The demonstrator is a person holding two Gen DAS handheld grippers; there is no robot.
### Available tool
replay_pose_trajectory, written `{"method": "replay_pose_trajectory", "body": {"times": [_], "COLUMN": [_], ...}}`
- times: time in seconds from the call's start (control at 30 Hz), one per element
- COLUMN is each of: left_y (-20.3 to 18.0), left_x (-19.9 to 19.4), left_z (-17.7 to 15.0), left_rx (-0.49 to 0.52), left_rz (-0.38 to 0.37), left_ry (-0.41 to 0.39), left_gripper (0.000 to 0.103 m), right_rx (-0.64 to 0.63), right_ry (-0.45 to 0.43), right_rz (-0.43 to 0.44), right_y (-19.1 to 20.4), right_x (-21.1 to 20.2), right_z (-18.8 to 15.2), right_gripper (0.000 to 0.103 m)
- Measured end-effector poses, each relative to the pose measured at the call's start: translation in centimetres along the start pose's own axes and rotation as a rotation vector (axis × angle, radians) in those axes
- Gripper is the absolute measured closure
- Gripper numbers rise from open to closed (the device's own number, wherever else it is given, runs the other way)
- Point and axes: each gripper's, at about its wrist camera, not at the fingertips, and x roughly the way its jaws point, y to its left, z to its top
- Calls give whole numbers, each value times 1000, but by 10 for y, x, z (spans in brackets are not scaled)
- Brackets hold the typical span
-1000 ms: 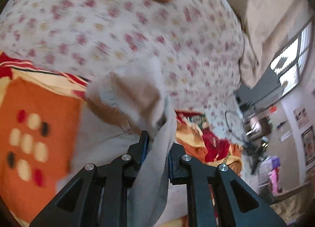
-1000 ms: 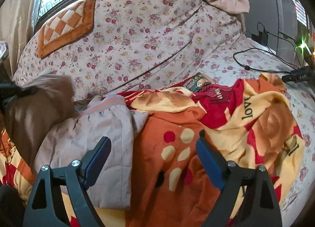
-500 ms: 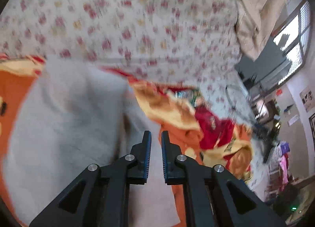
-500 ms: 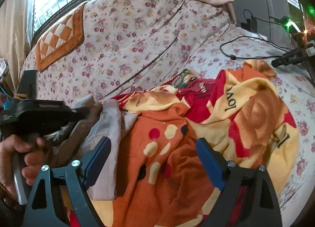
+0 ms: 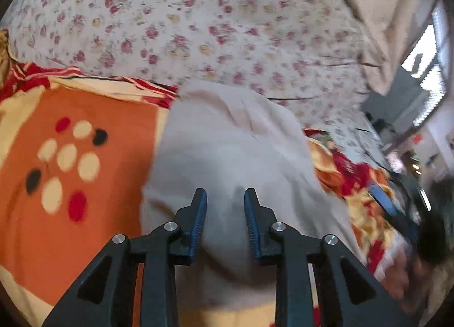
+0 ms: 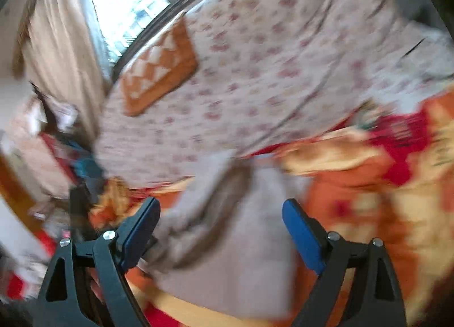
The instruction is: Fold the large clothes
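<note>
A pale beige-grey garment (image 5: 232, 156) lies folded over on an orange, red and cream blanket (image 5: 71, 156) on the bed. My left gripper (image 5: 225, 205) hovers just above the garment's near part, jaws open and empty. In the right wrist view, which is blurred, the same garment (image 6: 227, 227) lies between and ahead of my right gripper (image 6: 221, 213), whose jaws are wide open and empty above it. The right gripper also shows blurred at the right edge of the left wrist view (image 5: 397, 213).
A floral bedsheet (image 5: 198, 29) covers the bed beyond the blanket (image 6: 383, 185). An orange checkered cushion (image 6: 159, 71) lies at the back by a window (image 6: 136, 0) with beige curtains (image 6: 62, 52). Cluttered items (image 6: 56, 142) lie at the left.
My left gripper let go of the garment, which now lies flat, and its jaws have opened. My right gripper swung left over the garment, still wide open.
</note>
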Motion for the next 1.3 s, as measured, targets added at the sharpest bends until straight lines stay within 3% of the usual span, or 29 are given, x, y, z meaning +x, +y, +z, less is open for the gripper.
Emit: {"method": "replay_pose_trajectory", "body": {"times": [0.1, 0.2, 0.23, 0.33, 0.43, 0.5, 0.57, 0.63, 0.7, 0.77, 0.87, 0.9, 0.93, 0.97, 1.0, 1.03, 1.13, 1.3], "left_y": [-8, -15, -16, -20, -26, -39, -56, -71, -79, -87, -94, -94, -92, -90, -90, -90, -108, -162], "left_x": [-6, -5, -4, -1, -14, -29, -35, -27, -14, 6, 20, 18, 15, 15, 15, 13, 1, -20], "left_z": [-17, -24, -26, -33, -45, -60, -74, -82, -84, -83, -77, -72, -69, -64, -60, -58, -52, -54], "left_rx": [53, 79, 79, 93, 123, 224, 366, 492, 570, 644, 674, 654, 633, 608, 593, 587, 590, 645], "left_rz": [-27, -51, -59, -106, -136, -141, -98, 28, 134, 234, 274, 253, 215, 177, 152, 133, 64, -29], "left_ry": [-16, -20, -16, 12, 8, -1, -40, -88, -117, -117, -131, -152, -164, -155, -140, -145, -187, -241], "left_gripper": [88, 88, 88, 88, 88, 88, 72, 59, 58, 58, 59, 59, 67, 88, 97, 102, 103, 103], "right_rx": [51, 89, 91, 19, -26, 6, 19, 24, 50, 88, 99, 100, 94, 67, 38, 9, -57, -110], "right_ry": [93, 203, 236, 290, 295, 270, 281, 299, 319, 334, 356, 367, 378, 378, 369, 352, 282, 209], "right_rz": [34, -2, -22, 2, 33, 61, 64, 67, 81, 95, 109, 116, 129, 139, 147, 150, 173, 121], "right_y": [-6, -19, -23, -17, -14, -20, -24, -28, -31, -35, -39, -39, -40, -37, -34, -29, -16, -22], "right_x": [59, 112, 126, 151, 158, 154, 155, 157, 161, 166, 173, 176, 179, 179, 176, 170, 142, 94], "right_z": [7, 3, 0, -7, -2, 2, 4, 5, 4, 4, 4, 4, 3, 4, 6, 11, 33, 65], "right_gripper": [11, 12, 17, 33, 82, 89, 90, 90, 89, 80, 75, 74, 72, 83, 94, 96, 98, 98]}}
